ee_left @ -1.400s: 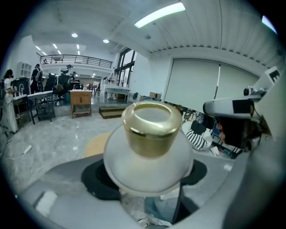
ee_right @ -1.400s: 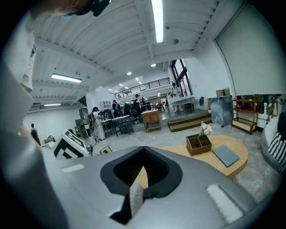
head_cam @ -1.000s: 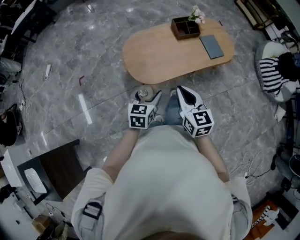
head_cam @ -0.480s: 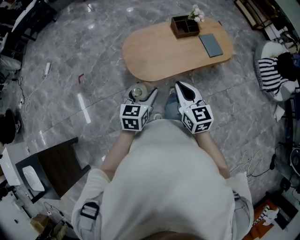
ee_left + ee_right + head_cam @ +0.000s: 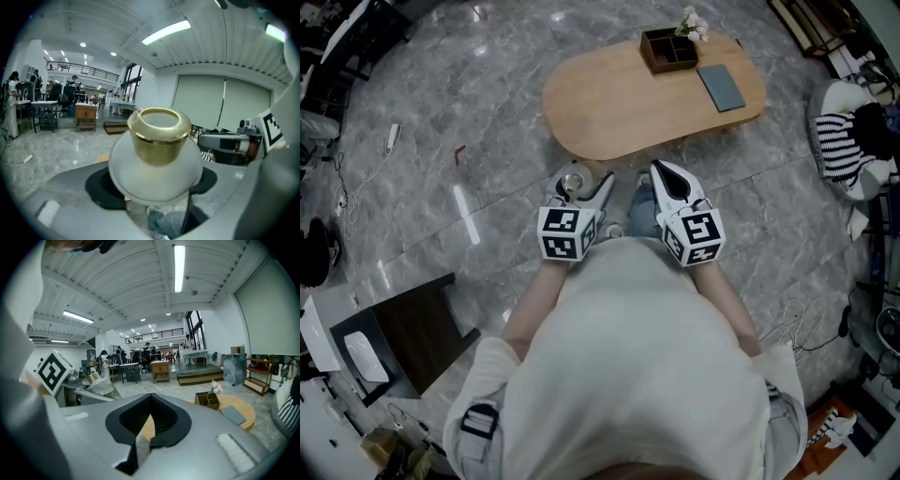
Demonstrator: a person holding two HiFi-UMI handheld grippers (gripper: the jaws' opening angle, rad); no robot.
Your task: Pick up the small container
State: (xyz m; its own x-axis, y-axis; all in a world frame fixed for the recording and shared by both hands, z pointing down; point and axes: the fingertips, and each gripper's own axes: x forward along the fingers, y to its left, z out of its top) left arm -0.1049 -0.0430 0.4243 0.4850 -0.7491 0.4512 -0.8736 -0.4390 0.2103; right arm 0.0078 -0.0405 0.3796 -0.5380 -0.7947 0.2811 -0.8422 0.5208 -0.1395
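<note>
The small container [image 5: 157, 171] is a white rounded jar with a gold cap [image 5: 159, 133]. It sits upright between the jaws of my left gripper [image 5: 584, 190], which is shut on it. In the head view the small container [image 5: 573, 182] shows just ahead of the left marker cube, above the floor near the table's front edge. My right gripper [image 5: 665, 174] is held beside it to the right. In the right gripper view the right gripper [image 5: 149, 422] is shut with nothing between its dark pads.
A low oval wooden table [image 5: 619, 103] stands ahead, carrying a dark wooden box with flowers [image 5: 669, 52] and a grey pad [image 5: 723, 90]. Grey marble floor lies around it. A dark desk [image 5: 412, 328] stands at the left, and striped cloth [image 5: 839, 150] at the right.
Both grippers have drifted a little left and forward towards the table, the left one more. The container has stayed in the left gripper throughout.
</note>
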